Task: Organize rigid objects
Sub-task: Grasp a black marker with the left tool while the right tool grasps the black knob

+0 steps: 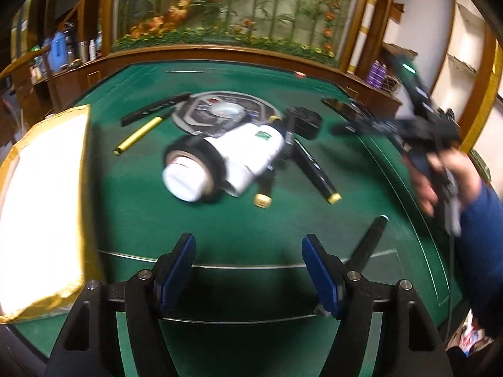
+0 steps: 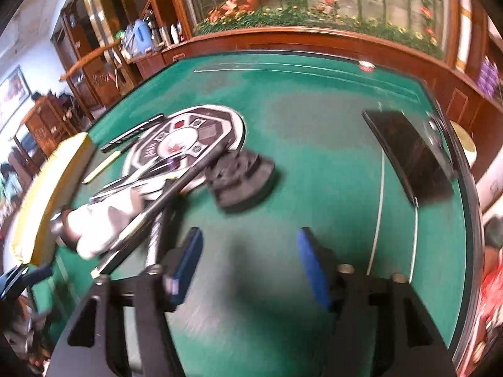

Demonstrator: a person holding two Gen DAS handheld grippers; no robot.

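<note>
A white bottle [image 1: 251, 154] lies on its side on the green table [image 1: 235, 226], with a black tape roll [image 1: 217, 169] around its near end. Black markers with yellow caps [image 1: 314, 169] lie beside it, and another black marker [image 1: 374, 238] lies close to the right finger of my left gripper [image 1: 249, 245]. That gripper hovers open over bare felt, nothing between its blue pads. My right gripper [image 2: 248, 238] is open too, over bare felt, right of the blurred bottle [image 2: 103, 220] and markers [image 2: 163, 194]. A black round block [image 2: 242, 179] sits just ahead of it.
A gold-edged white box [image 1: 41, 204] stands at the table's left. A round patterned disc [image 1: 220, 113] is set mid-table, with a yellow pen [image 1: 138, 136] and a flat black case [image 1: 155, 108] beside it. A black slab [image 2: 408, 157] lies far right. A hand [image 1: 446, 176] holds the other gripper.
</note>
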